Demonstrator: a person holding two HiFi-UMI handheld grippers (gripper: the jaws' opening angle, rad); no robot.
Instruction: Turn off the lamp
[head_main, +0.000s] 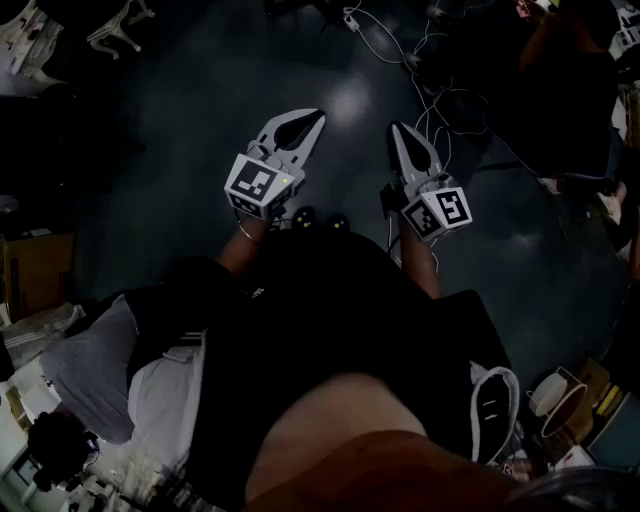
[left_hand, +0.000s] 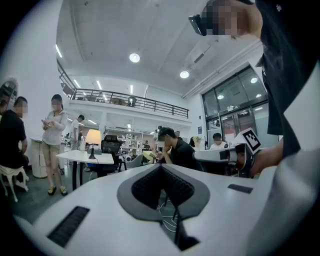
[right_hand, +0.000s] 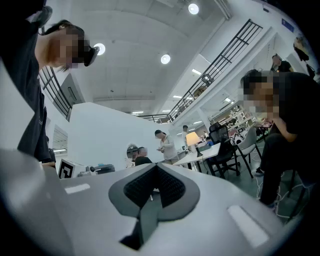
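Left gripper view shows the white rectangular table (left_hand: 85, 158) far off, bearing the lit cream-shaded table lamp (left_hand: 93, 138). Approach is the step in hand. Next, walk up and find its switch, perhaps too small to see here. The left gripper (head_main: 314, 118) and right gripper (head_main: 397, 130) are closed and empty. No writing is legible.

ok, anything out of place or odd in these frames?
Nothing damaged or spilled. The lamp stands upright and lit on the white table, far from the left gripper and right gripper, both with fingers together and empty. Only untidy bit: loose white cables sprawled over the dark floor.
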